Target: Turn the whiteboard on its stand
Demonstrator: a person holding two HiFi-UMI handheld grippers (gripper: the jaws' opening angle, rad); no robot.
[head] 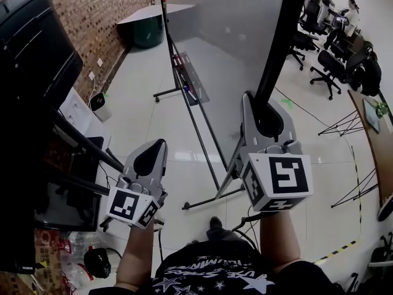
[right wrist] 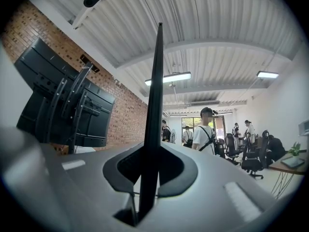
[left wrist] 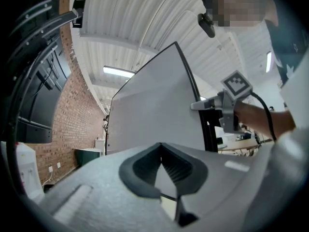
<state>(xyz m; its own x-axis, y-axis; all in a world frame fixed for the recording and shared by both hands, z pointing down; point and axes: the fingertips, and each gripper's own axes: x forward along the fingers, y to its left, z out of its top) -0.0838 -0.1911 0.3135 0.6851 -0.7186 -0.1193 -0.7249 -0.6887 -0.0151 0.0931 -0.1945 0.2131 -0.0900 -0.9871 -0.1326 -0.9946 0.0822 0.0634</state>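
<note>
Head view looks down on the whiteboard (head: pixel 233 29), which is swung out of the upright on its stand (head: pixel 199 128). Its grey face leans over the pale floor (head: pixel 141 103), and its black frame edge (head: pixel 279 48) runs down toward the person.

The right tongs (head: pixel 264 112) are clamped on that black edge, at the lowest part of it that shows, with one pad on each side. In the right gripper view the edge stands as a thin dark blade straight up between the closed pads.

The left tongs (head: pixel 155 149) hang free to the left of the stand, apart from the board, tips together and nothing between them. In the left gripper view the board's face fills the space beyond them, and the right tongs show at its edge.

A pen tray (head: pixel 190 78) with markers on it sits on the stand below the board.

A brick wall (head: pixel 104 11) runs along the left. A dark screen on a mount (head: pixel 31 91) is close beside the person, and a green cabinet (head: pixel 146 32) stands at the far end. Office chairs (head: pixel 325 69) and seated people (head: pixel 344 11) are over on the right, well apart from the board.
</note>
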